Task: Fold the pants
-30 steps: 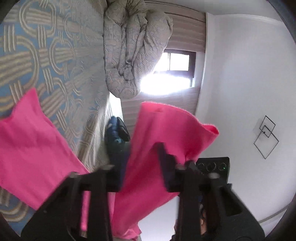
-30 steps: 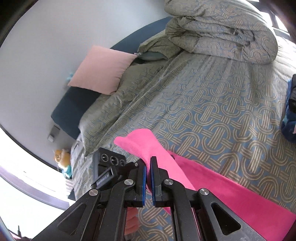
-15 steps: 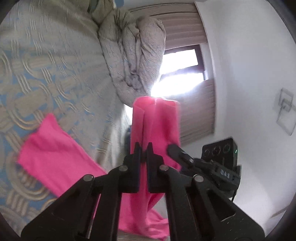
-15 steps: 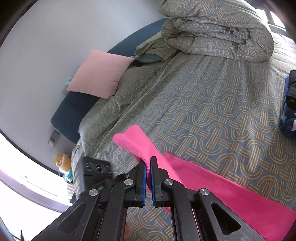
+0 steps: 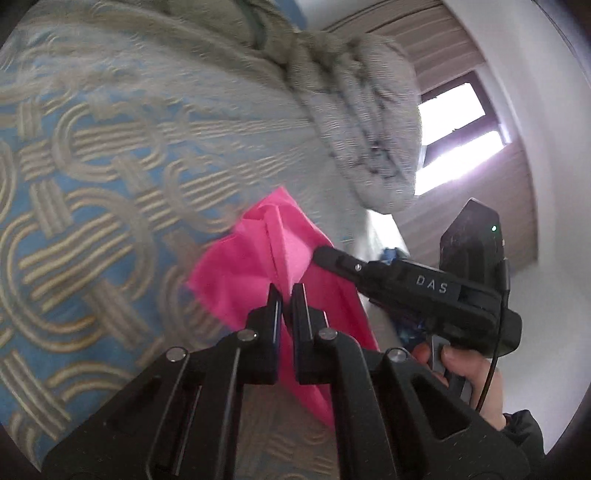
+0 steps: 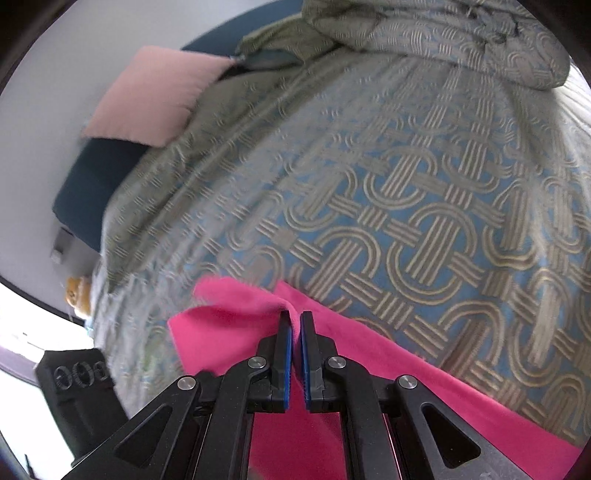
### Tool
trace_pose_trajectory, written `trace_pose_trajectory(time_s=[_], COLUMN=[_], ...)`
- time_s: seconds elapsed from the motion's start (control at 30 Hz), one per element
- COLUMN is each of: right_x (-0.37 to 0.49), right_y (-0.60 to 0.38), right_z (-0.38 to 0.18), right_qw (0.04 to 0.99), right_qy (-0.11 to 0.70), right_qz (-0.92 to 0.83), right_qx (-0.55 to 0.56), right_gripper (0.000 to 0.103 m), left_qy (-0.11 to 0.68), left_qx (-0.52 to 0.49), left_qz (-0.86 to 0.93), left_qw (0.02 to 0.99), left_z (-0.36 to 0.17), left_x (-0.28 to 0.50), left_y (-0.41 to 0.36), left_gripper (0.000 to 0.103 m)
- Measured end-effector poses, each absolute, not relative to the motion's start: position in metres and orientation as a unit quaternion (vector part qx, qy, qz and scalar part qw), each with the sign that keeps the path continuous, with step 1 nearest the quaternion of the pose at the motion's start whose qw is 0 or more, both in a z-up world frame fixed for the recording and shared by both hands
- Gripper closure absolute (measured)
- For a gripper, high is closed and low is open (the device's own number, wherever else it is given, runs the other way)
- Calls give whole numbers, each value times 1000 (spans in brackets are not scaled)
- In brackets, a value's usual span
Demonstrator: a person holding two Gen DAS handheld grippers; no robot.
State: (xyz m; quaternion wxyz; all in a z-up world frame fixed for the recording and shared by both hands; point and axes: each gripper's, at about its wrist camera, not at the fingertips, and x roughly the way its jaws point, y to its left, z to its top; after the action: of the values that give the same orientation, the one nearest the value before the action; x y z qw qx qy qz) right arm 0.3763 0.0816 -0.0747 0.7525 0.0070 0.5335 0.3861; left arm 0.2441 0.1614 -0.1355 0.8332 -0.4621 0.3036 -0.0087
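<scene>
You hold both grippers, left and right, clenched on the pink pants; thin pinched folds may slip free if you pull apart.

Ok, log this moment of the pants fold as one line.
stage: mid-fold | left hand-held gripper: shut on pink pants | right hand-held gripper: shut on pink pants | surface: patterned bedspread

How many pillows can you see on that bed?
1. A pink pillow leans against the wall at the head of the bed, beside the dark blue headboard. More could be hidden under the rumpled duvet.
</scene>
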Motion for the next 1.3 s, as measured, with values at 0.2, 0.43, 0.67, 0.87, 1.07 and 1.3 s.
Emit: trace_pose_trajectory(time_s=[0.2,0.43,0.67,0.87,1.07,1.3], right_x=[379,375,359,325,288,247], right_y=[97,89,-6,-111,-178,-172], right_z=[-100,-75,15,39,0,-58], right_qw=[754,789,812,814,817,802], right_qy=[537,504,457,460,466,451], right_qz=[377,350,362,352,306,294], right_qx=[-8,-16,14,-43,-146,-258], right_gripper=[100,76,48,48,51,51], left_qy=[330,304,280,323,359,345], left_qx=[-448,-481,-446,-388,-345,-329], left_qz=[26,31,0,-41,-18,-22], left_qw=[830,822,850,862,867,879], left_z=[-144,-142,-104,-89,-116,-126], left_x=[243,222,216,253,272,266], left_y=[163,183,169,121,101,99], left_gripper=[96,69,55,55,51,46])
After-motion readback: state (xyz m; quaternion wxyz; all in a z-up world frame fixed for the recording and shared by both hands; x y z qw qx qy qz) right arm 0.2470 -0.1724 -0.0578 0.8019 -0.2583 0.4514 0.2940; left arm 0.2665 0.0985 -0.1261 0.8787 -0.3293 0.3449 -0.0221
